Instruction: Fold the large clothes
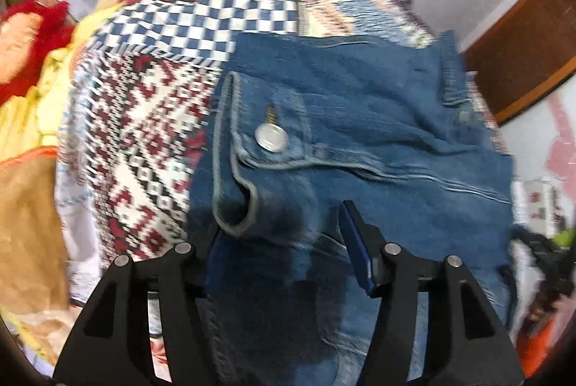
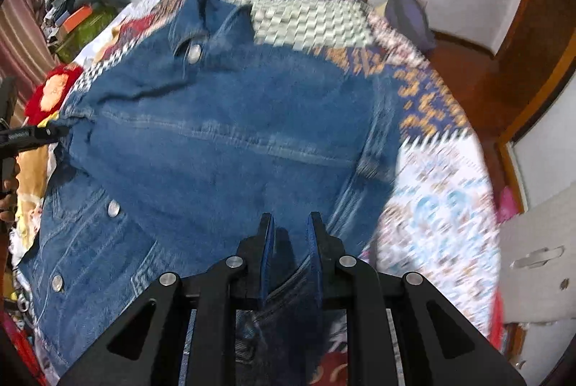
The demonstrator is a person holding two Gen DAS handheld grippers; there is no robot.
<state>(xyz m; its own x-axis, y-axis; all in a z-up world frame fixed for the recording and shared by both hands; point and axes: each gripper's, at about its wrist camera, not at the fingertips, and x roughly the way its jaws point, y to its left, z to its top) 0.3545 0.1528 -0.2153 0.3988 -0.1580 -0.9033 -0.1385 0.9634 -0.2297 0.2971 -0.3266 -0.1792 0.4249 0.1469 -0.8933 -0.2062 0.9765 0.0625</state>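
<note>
A blue denim jacket (image 1: pixel 360 119) with metal buttons (image 1: pixel 271 138) lies spread on a patterned quilt (image 1: pixel 144 119). My left gripper (image 1: pixel 284 242) points down at its edge, jaws apart. Denim lies between the fingers and covers part of the left one, and the pads do not press on it, so this gripper is open. In the right wrist view the jacket (image 2: pixel 223 134) covers most of the bed. My right gripper (image 2: pixel 291 238) is shut on a fold of the jacket's near edge. The left gripper (image 2: pixel 32 134) shows at the jacket's far left side.
The quilt (image 2: pixel 432 206) covers a bed. A red and orange plush thing (image 1: pixel 32 36) and yellow cloth lie at the bed's left. Piled clothes (image 2: pixel 79 15) sit at the back left. A wooden door frame (image 2: pixel 532 62) and a white cabinet (image 2: pixel 540 260) stand at the right.
</note>
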